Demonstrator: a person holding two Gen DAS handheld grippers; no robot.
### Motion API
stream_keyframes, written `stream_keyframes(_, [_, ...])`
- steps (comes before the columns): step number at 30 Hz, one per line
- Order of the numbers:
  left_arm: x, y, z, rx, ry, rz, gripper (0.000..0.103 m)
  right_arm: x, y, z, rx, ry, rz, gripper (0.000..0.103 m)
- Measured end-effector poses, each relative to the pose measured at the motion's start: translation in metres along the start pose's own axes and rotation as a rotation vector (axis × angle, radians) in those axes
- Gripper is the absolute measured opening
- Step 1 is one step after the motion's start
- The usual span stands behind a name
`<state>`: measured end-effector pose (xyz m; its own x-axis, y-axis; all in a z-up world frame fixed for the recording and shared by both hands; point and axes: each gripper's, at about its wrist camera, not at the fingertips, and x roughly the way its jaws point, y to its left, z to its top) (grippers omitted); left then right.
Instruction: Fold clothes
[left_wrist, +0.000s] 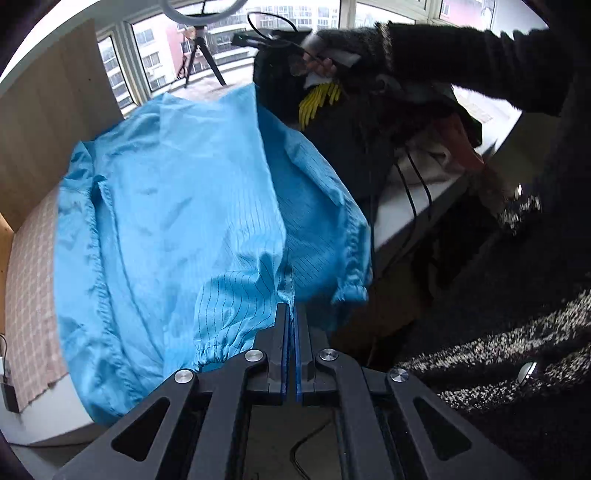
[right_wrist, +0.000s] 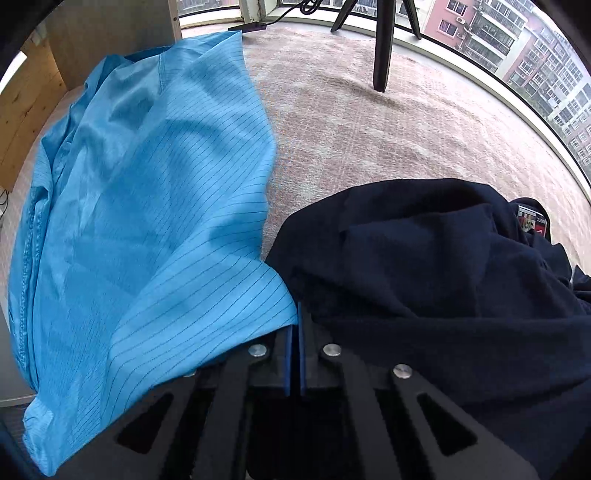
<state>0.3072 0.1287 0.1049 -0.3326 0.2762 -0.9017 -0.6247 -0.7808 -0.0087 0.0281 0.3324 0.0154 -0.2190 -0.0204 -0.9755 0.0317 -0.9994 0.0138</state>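
A light blue pinstriped garment (left_wrist: 177, 206) lies spread over the table, with an elastic cuff hanging near the front. My left gripper (left_wrist: 291, 306) is shut on a seam edge of the blue garment. In the right wrist view my right gripper (right_wrist: 295, 310) is shut on a corner of the same blue garment (right_wrist: 147, 192), which drapes to the left. The right gripper's fingertips are partly hidden by cloth. The other hand and its gripper (left_wrist: 332, 62) show at the top of the left wrist view.
A dark navy garment (right_wrist: 424, 266) lies heaped to the right of my right gripper. A pile of dark clothes with yellow print (left_wrist: 321, 99) sits on the table's right side. A pink checked cloth (right_wrist: 369, 122) covers the table. A tripod (right_wrist: 380, 44) stands by the windows.
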Motion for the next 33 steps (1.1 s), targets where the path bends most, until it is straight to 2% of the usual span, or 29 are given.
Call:
stream_keyframes(1, [0.012, -0.012, -0.007, 0.004, 0.039, -0.021, 0.009, 0.0, 0.0, -0.002, -0.01, -0.003, -0.003, 0.002])
stream_keyframes(4, [0.041, -0.04, -0.022, 0.003, 0.135, -0.074, 0.013, 0.004, 0.017, -0.006, -0.108, -0.011, -0.1, 0.002])
stream_keyframes(5, [0.038, -0.034, -0.019, -0.03, 0.122, -0.073, 0.014, 0.005, 0.023, -0.008, -0.139, -0.013, -0.131, 0.002])
stream_keyframes(7, [0.025, -0.016, -0.013, -0.092, 0.079, -0.081, 0.019, 0.005, 0.02, -0.008, -0.143, -0.015, -0.134, 0.002])
stream_keyframes(8, [0.016, -0.006, -0.01, -0.106, 0.051, -0.057, 0.02, 0.005, 0.019, -0.008, -0.145, -0.016, -0.136, 0.002])
stream_keyframes(10, [0.014, 0.002, -0.006, -0.129, 0.016, -0.043, 0.035, 0.004, 0.015, -0.008, -0.136, -0.019, -0.115, 0.002])
stream_keyframes(14, [0.022, 0.01, 0.003, -0.173, -0.038, -0.04, 0.033, -0.007, 0.018, -0.016, -0.126, 0.004, -0.097, 0.009])
stream_keyframes(15, [0.024, 0.012, 0.006, -0.184, -0.052, -0.039, 0.033, -0.013, 0.018, -0.02, -0.122, 0.01, -0.093, 0.017])
stream_keyframes(17, [0.028, 0.016, 0.01, -0.206, -0.079, -0.038, 0.034, -0.035, 0.028, -0.036, -0.121, -0.015, -0.094, 0.021])
stream_keyframes(18, [0.03, 0.018, 0.013, -0.217, -0.093, -0.037, 0.038, -0.05, 0.03, -0.046, -0.122, -0.032, -0.067, 0.021])
stream_keyframes(23, [0.07, -0.008, 0.023, -0.18, -0.11, -0.098, 0.037, -0.13, 0.034, -0.106, -0.091, -0.147, 0.094, 0.023])
stream_keyframes(24, [0.076, -0.014, 0.027, -0.185, -0.12, -0.118, 0.037, -0.141, 0.037, -0.117, -0.077, -0.172, 0.127, 0.023])
stream_keyframes(26, [0.086, -0.028, 0.035, -0.206, -0.145, -0.206, 0.037, -0.155, 0.045, -0.135, -0.042, -0.207, 0.205, 0.023])
stream_keyframes(28, [0.097, -0.054, 0.043, -0.171, -0.157, -0.279, 0.037, -0.145, 0.059, -0.139, -0.015, -0.219, 0.282, 0.023])
stream_keyframes(29, [0.102, -0.069, 0.047, -0.133, -0.156, -0.293, 0.037, -0.134, 0.067, -0.141, -0.012, -0.214, 0.288, 0.023])
stream_keyframes(31, [0.105, -0.093, 0.048, -0.076, -0.139, -0.281, 0.037, -0.098, 0.086, -0.147, -0.015, -0.126, 0.231, 0.023])
stream_keyframes(33, [0.094, -0.096, 0.041, -0.071, -0.154, -0.283, 0.037, -0.064, 0.081, -0.162, 0.005, -0.044, 0.148, 0.023])
